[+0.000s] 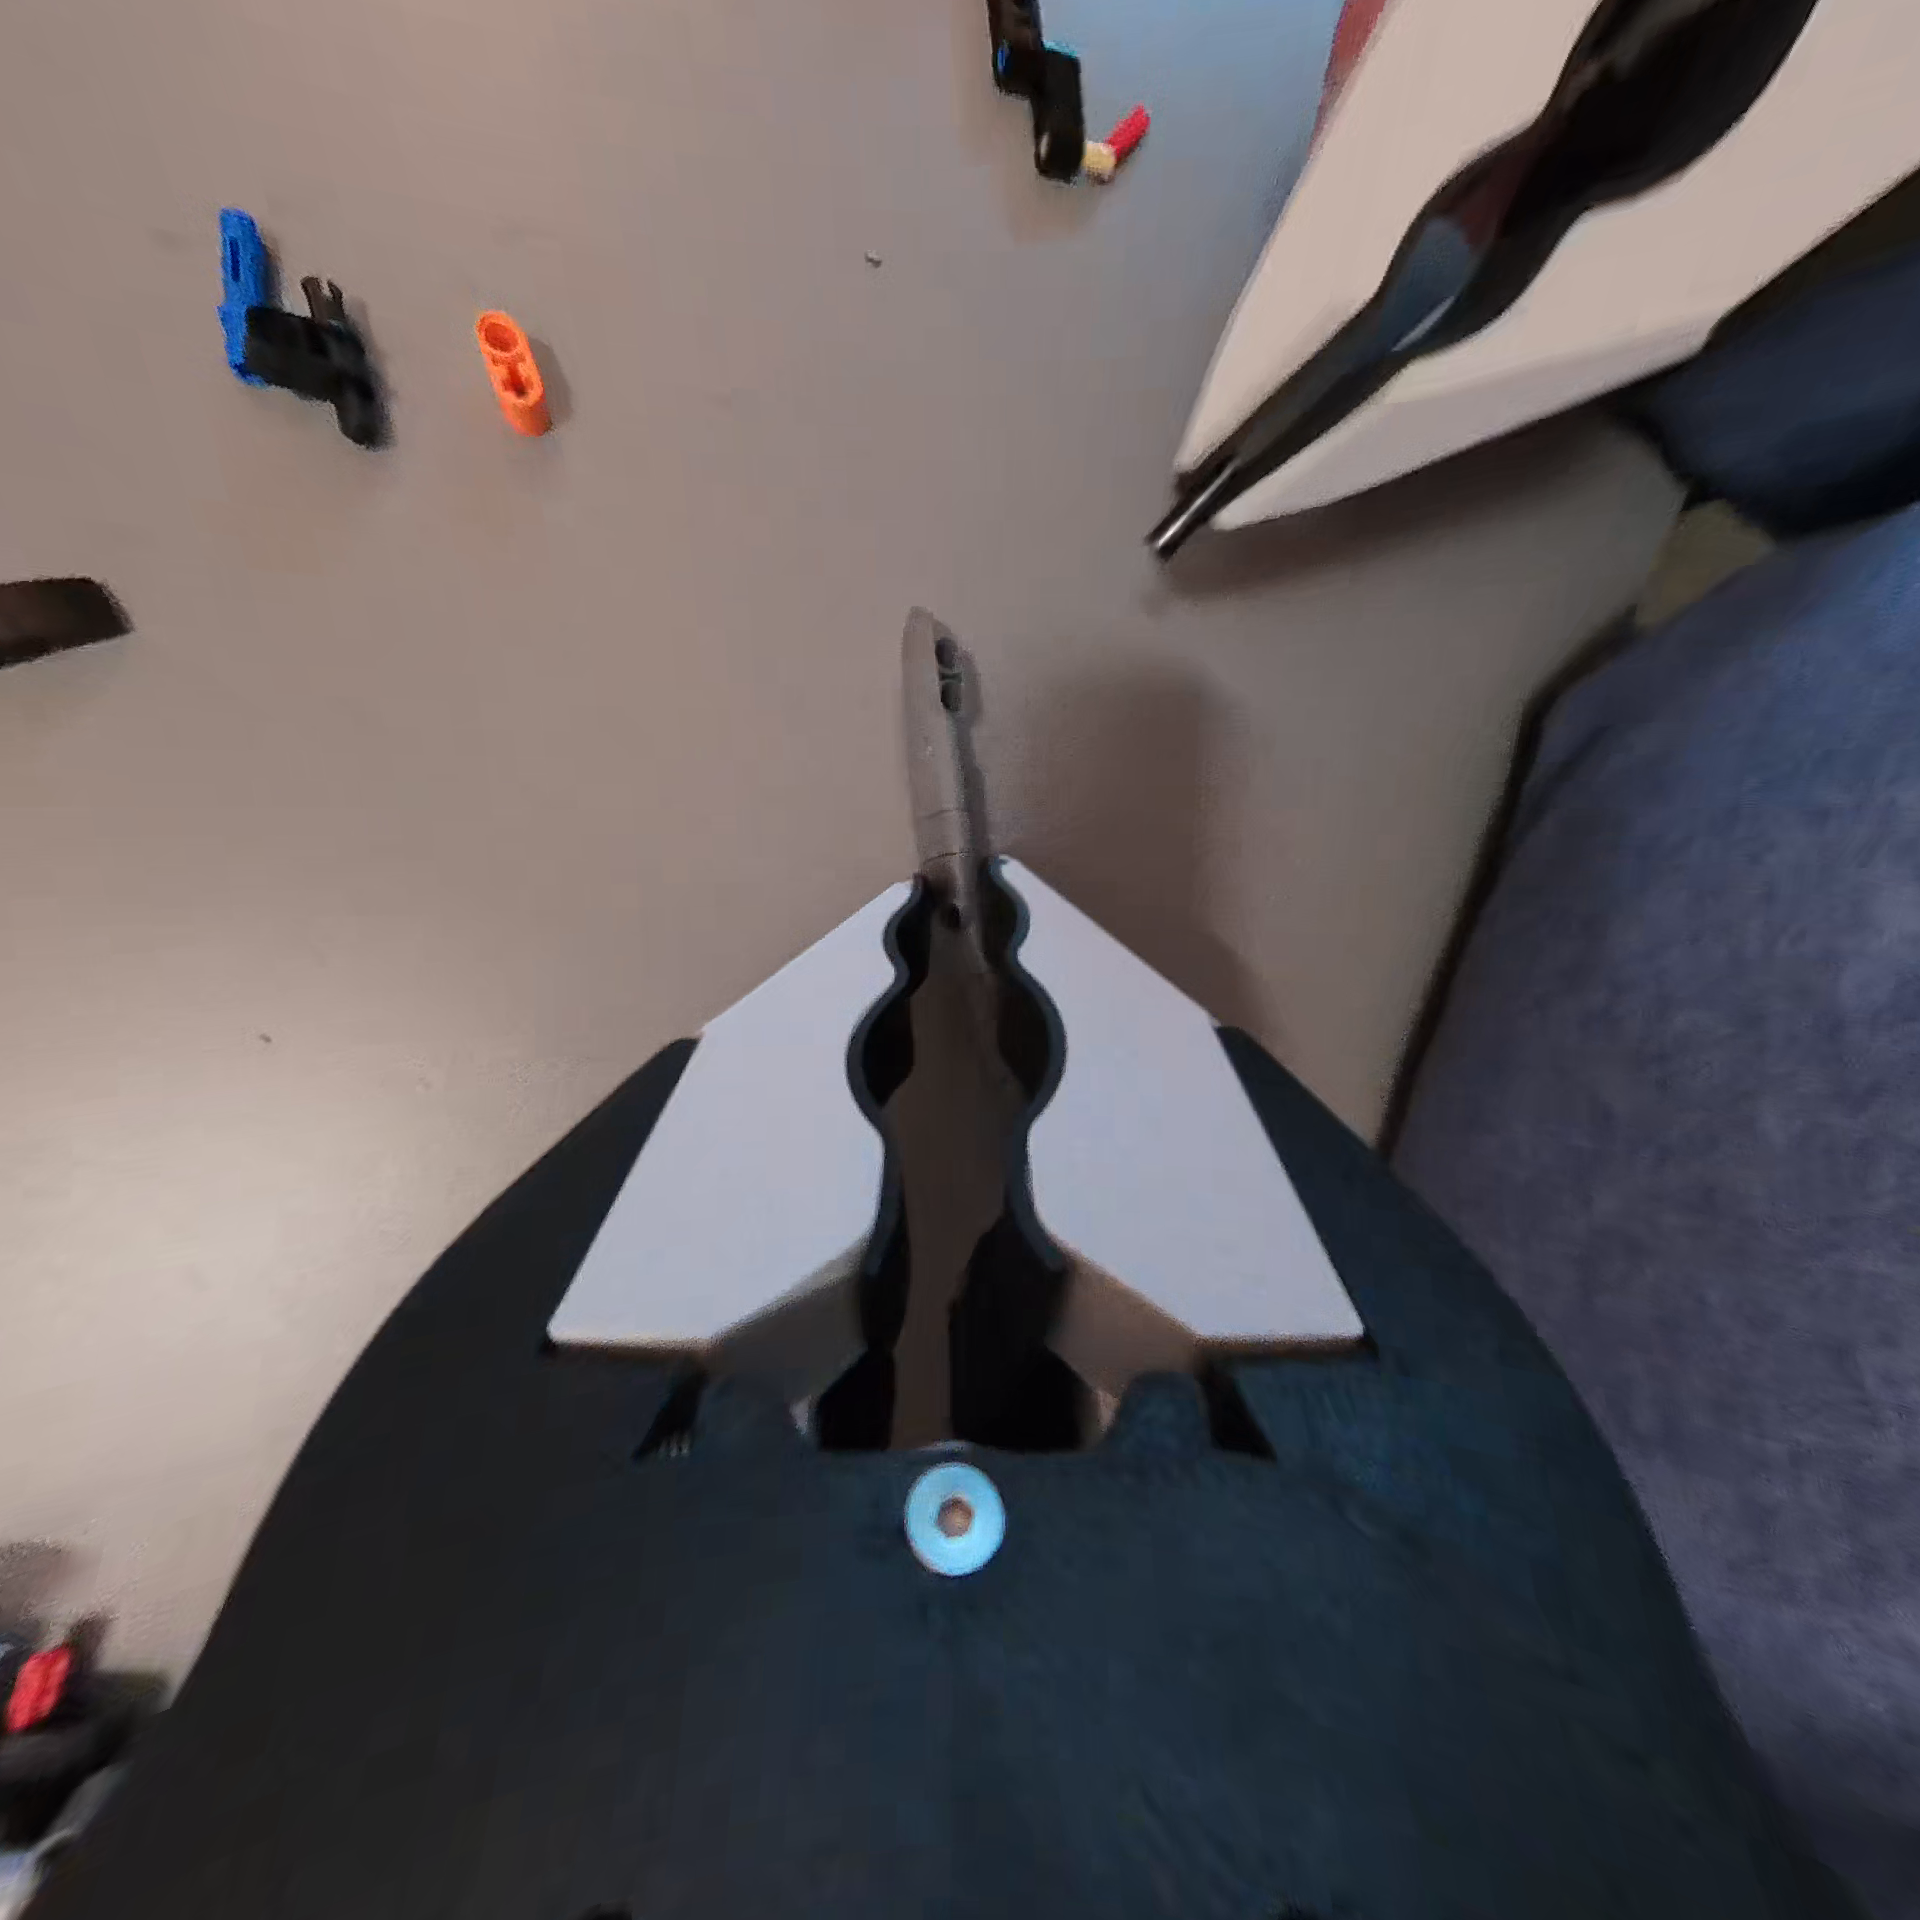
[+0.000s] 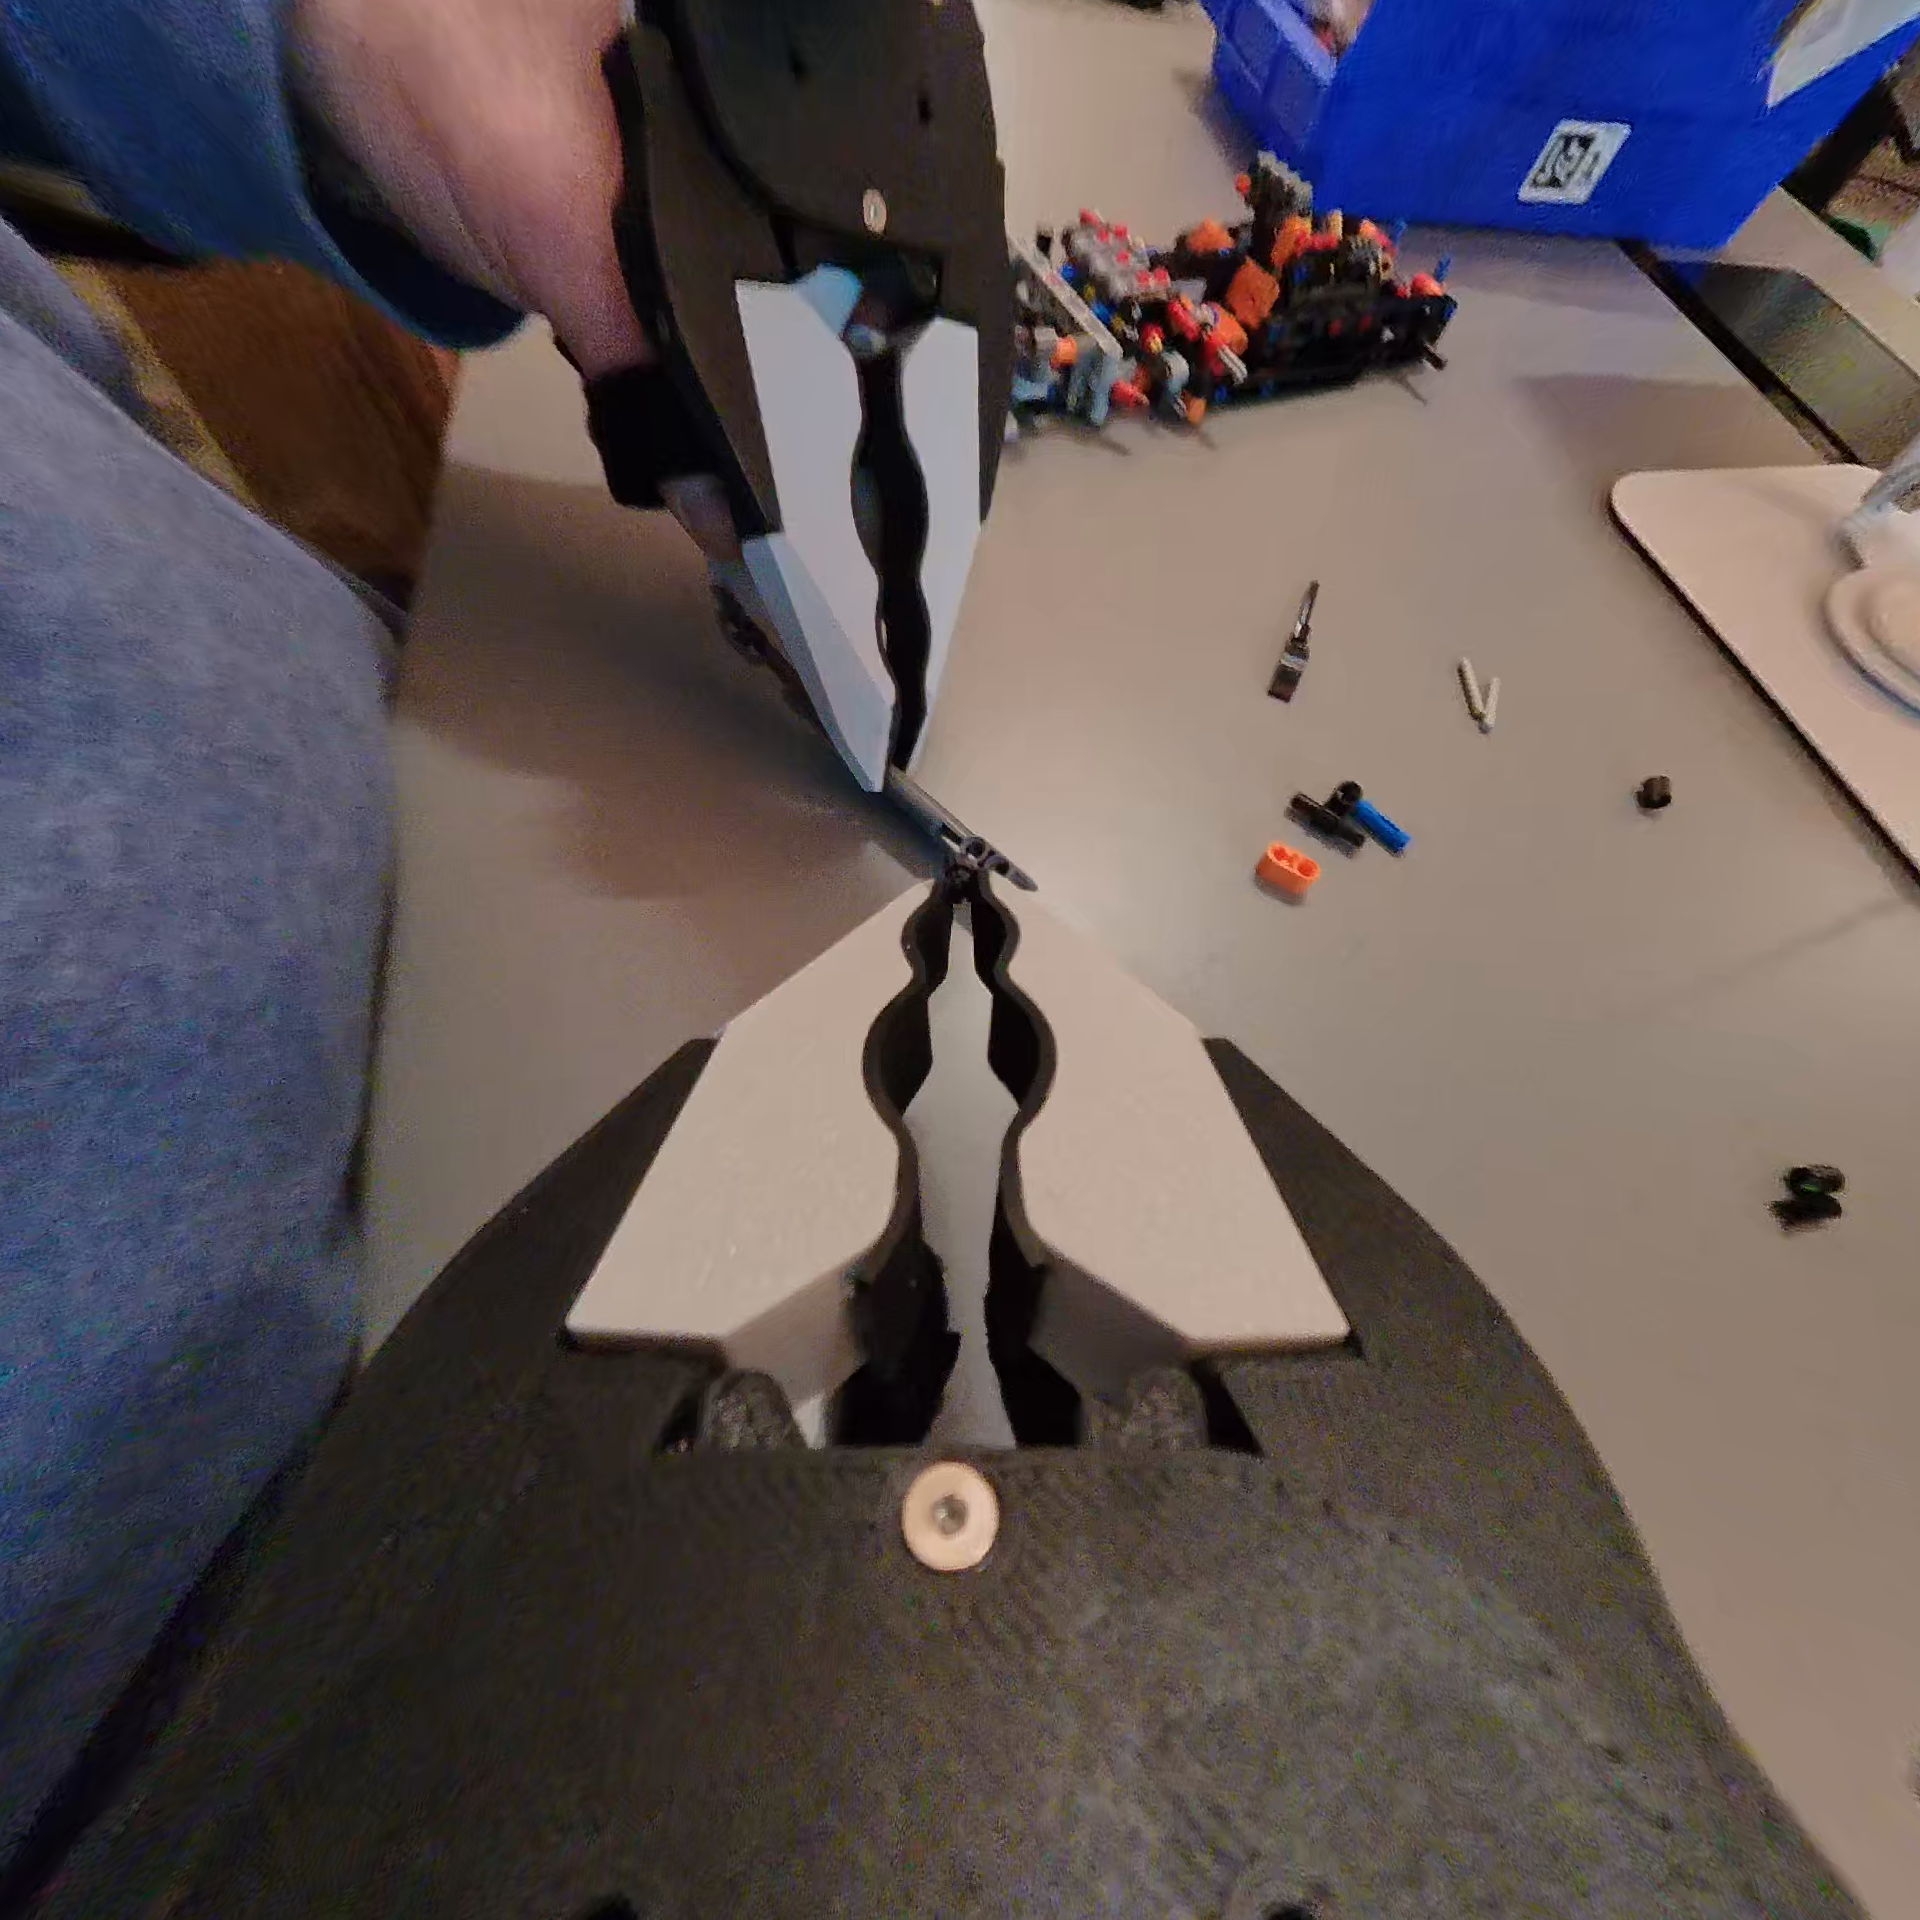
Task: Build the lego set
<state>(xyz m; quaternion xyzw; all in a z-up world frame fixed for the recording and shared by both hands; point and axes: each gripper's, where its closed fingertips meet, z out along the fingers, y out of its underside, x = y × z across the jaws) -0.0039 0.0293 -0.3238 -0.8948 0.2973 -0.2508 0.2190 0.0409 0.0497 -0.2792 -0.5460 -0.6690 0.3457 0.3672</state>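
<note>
- Left gripper (image 1: 954, 883): jaws pinching a long dark grey plastic lego beam (image 1: 940, 727) that sticks out past the tips, above the grey desk (image 1: 623, 831) near its front edge.
- Right gripper (image 2: 961, 899): jaws pressed on a small black lego pin (image 2: 977, 857), touching the beam's end.
- Farther back on the desk: orange two-hole lego connector (image 2: 1286, 868); colourful half-built lego model (image 2: 1236, 301).

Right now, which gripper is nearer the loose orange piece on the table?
Unclear. The left gripper and right gripper meet tip to tip over the table, and the orange piece lies off to one side, apart from both.
</note>
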